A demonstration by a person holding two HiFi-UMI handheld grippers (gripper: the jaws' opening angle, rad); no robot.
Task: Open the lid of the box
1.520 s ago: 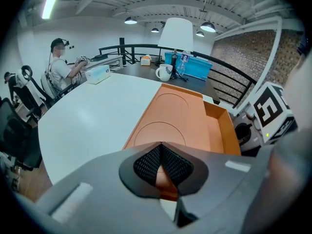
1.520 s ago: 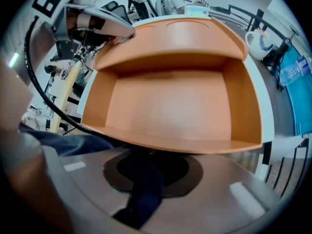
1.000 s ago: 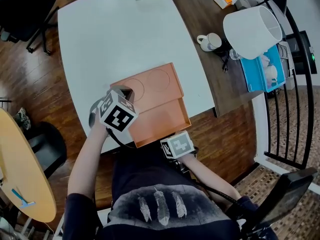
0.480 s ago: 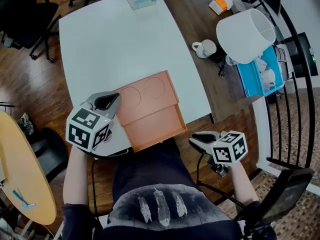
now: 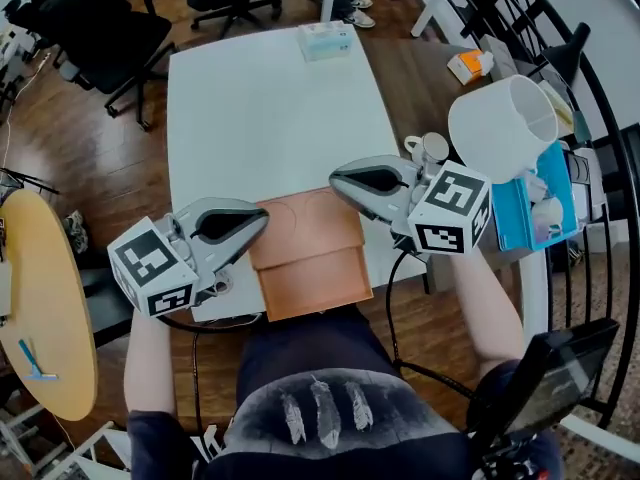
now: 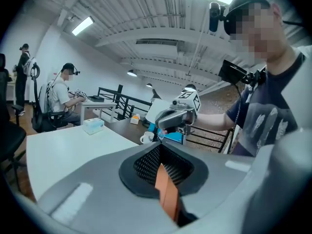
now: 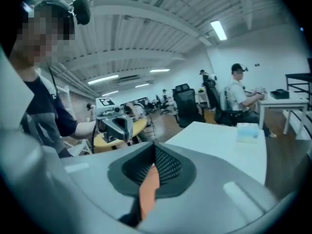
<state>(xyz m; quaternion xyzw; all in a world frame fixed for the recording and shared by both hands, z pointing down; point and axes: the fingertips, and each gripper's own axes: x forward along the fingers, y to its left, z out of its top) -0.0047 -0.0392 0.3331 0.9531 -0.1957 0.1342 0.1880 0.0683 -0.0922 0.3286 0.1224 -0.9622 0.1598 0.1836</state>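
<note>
The flat orange box [image 5: 305, 253] lies at the near edge of the white table [image 5: 260, 118], with two circle outlines on its far half. Both grippers hang in the air above it, tips pointing at each other. My left gripper [image 5: 262, 218] is over the box's left edge and my right gripper [image 5: 335, 178] over its far right corner. Neither touches the box. In the left gripper view my left gripper [image 6: 163, 172] is shut and empty, and the right gripper [image 6: 178, 116] faces it. In the right gripper view my right gripper [image 7: 151, 174] is shut and empty too.
A tissue box [image 5: 325, 40] sits at the table's far end. On the brown table to the right are a white lampshade [image 5: 500, 123], a mug [image 5: 428, 150] and a blue box [image 5: 535, 208]. A yellow round table [image 5: 40, 308] stands at left. Seated people work at desks behind.
Both grippers have risen from the box's near edge and swung apart, then up over it, and now face each other. The head view has shifted toward the far side of the table.
</note>
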